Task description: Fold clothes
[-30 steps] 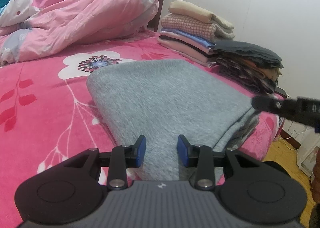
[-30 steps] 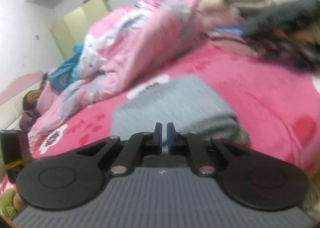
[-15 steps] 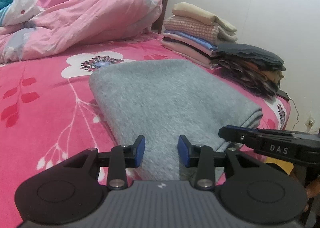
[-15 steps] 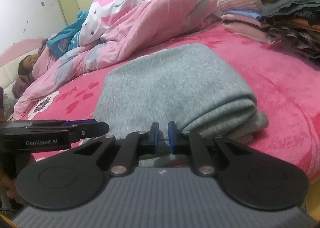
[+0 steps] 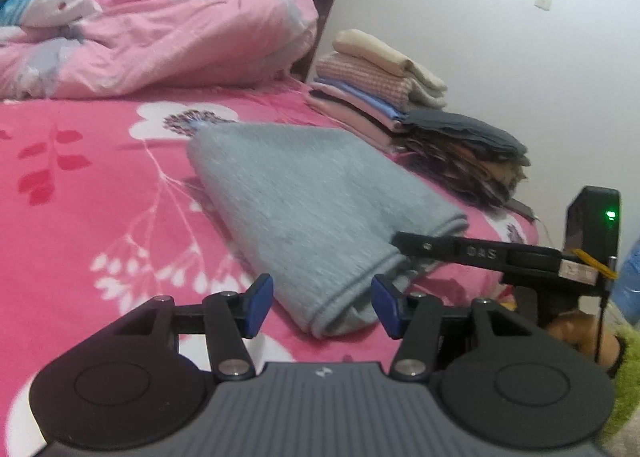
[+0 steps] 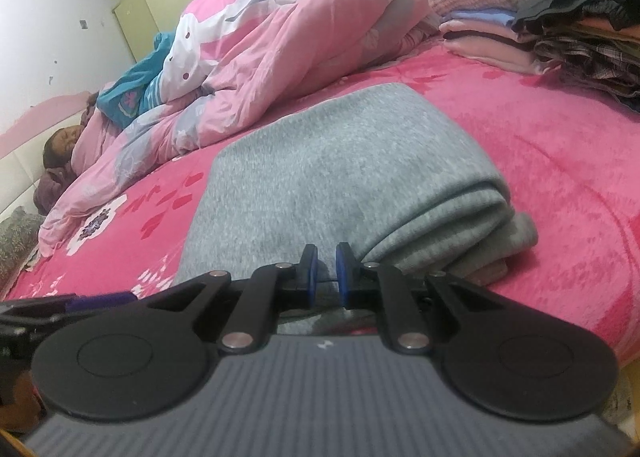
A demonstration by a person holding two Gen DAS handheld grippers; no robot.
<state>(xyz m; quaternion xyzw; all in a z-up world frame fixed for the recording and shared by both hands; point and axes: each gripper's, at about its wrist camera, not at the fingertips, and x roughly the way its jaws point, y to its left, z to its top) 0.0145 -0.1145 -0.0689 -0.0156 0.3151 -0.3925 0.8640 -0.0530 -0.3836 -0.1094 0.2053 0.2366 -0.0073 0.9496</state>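
Folded grey knit garment point(image 5: 304, 197) lies on pink floral bedspread point(image 5: 80, 193), near bed's edge. Left gripper point(image 5: 322, 305) spread wide, blue pads either side of garment's near corner, nothing clamped. Right gripper point(image 6: 323, 273) nearly closed, narrow gap between pads, grey fabric showing in it (grip on fabric itself cannot be told); its black finger meets garment's edge in left wrist view. Stack of folded clothes point(image 5: 384, 97) beyond garment by white wall. Rumpled pink quilt point(image 6: 288, 41) behind.
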